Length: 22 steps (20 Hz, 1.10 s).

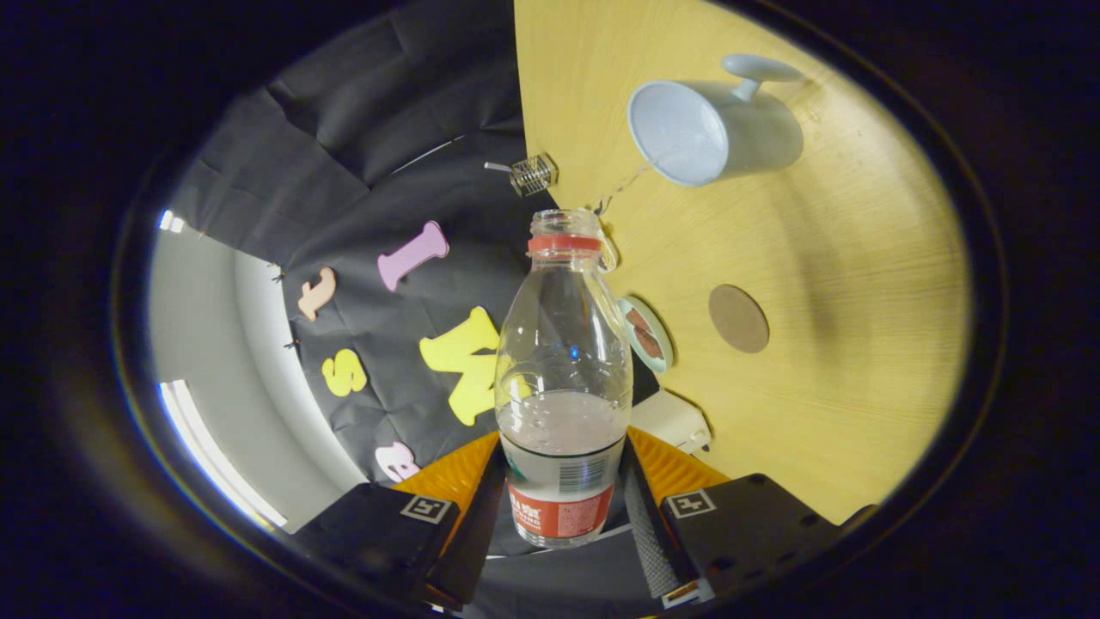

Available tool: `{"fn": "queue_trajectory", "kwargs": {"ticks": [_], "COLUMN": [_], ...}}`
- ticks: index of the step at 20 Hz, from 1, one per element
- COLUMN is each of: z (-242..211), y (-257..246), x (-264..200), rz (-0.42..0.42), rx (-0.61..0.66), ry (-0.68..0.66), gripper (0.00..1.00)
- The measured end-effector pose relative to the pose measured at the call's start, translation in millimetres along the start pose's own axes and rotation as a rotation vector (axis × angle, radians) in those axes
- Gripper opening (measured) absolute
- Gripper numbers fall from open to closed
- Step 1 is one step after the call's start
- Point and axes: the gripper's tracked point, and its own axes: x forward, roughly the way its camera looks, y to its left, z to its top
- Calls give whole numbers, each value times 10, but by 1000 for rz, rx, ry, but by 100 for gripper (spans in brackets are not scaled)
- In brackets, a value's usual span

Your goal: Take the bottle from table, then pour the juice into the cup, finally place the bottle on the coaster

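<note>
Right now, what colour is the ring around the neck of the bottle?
Red. The ring sits just under the open mouth of the bottle, clearest in the gripper view.

My gripper (563, 507) is rolled hard over onto its side, so the yellow table (859, 284) stands like a wall beside it. Both fingers (477, 516) are closed in on the bottle (563, 378), one pressing each flank of its lower body at the label, the base sitting between them. The fingers reach only partway along the bottle; its neck and open mouth stick out well beyond their tips. The grip looks square, the bottle running straight along the line of the fingers.
</note>
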Motion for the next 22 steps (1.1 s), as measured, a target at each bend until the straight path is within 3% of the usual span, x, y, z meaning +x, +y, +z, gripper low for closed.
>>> {"fn": "queue_trajectory", "kwargs": {"ticks": [14, 22], "z": [31, 98], "y": [136, 167], "x": [14, 1], "rz": [34, 44], "rx": [71, 34], "ry": [-8, -17], "gripper": [75, 75]}}
